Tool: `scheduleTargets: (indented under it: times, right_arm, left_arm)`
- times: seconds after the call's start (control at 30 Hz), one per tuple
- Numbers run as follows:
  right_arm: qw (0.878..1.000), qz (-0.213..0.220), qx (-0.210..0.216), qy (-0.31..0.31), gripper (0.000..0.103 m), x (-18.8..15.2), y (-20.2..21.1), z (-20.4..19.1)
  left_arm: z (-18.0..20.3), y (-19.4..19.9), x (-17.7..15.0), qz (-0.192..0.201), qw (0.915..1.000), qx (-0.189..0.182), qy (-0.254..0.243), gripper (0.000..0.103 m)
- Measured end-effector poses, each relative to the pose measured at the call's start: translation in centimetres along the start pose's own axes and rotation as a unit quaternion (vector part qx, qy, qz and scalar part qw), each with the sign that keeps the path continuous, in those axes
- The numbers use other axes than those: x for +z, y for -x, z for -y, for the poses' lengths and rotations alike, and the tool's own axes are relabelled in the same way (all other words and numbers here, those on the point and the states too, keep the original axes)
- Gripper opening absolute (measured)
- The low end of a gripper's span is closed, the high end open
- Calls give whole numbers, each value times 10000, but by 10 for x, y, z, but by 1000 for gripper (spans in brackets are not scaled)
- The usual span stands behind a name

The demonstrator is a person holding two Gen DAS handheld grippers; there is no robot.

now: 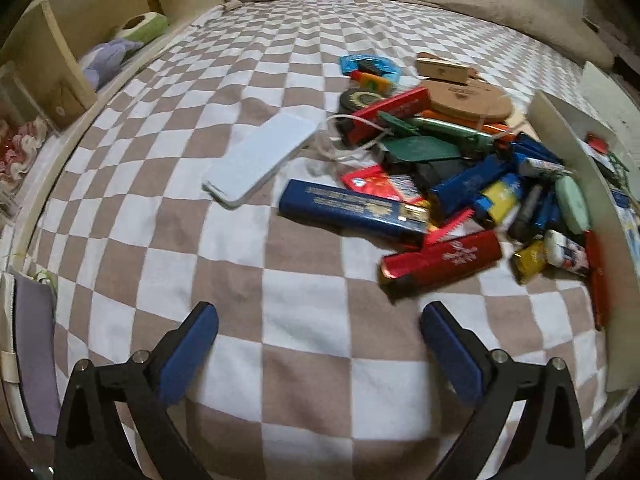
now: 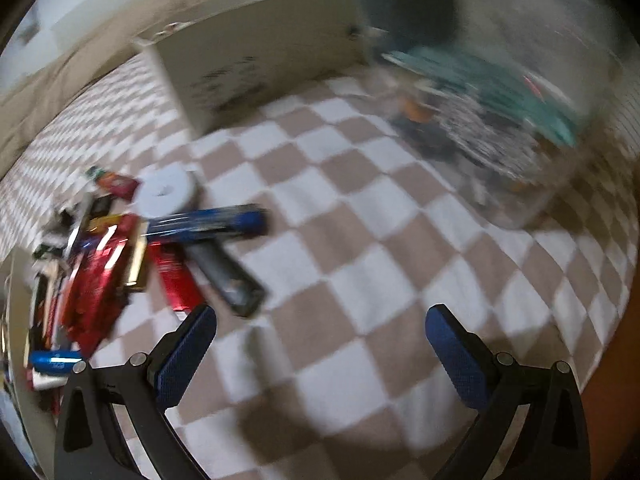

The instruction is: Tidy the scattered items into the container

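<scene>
Left wrist view: left gripper spread wide, nothing between its pads, above checkered cloth. Light blue case centre-left; heap of scattered items centre-right, against white container at right edge. Right wrist view, blurred: right gripper spread, empty; items at left.

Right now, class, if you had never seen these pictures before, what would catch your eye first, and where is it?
First, the jumbled heap of colourful small items right of centre on the checked cover, against a white container wall. A pale blue flat case lies apart, left of the heap. At the bottom, the left hand-held gripper is open and empty.
</scene>
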State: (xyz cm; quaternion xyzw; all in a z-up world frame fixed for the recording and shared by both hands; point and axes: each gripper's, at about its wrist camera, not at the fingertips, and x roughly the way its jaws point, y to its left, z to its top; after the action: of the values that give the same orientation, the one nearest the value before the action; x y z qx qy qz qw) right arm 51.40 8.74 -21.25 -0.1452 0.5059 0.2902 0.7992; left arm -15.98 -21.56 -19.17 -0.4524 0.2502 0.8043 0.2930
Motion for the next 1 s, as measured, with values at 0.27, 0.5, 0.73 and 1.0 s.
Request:
scheduleTargets:
  times: [0.27, 0.5, 0.73, 1.0]
  right_arm:
    - [9945, -276, -195, 991, 103, 13, -27, -49]
    - [9964, -281, -659, 445, 103, 28, -35, 3]
    - [9999, -146, 88, -30, 103, 22, -15, 18]
    - [9984, -307, 269, 399, 103, 29, -25, -33]
  left_arm:
    - [29, 18, 3, 31, 9983, -573, -127, 103]
    - [57, 8, 3, -350, 9982, -457, -163, 103]
    - [69, -2, 1, -335, 9993, -15, -194, 103]
    - [72, -3, -4, -61, 9996, 267, 51, 103]
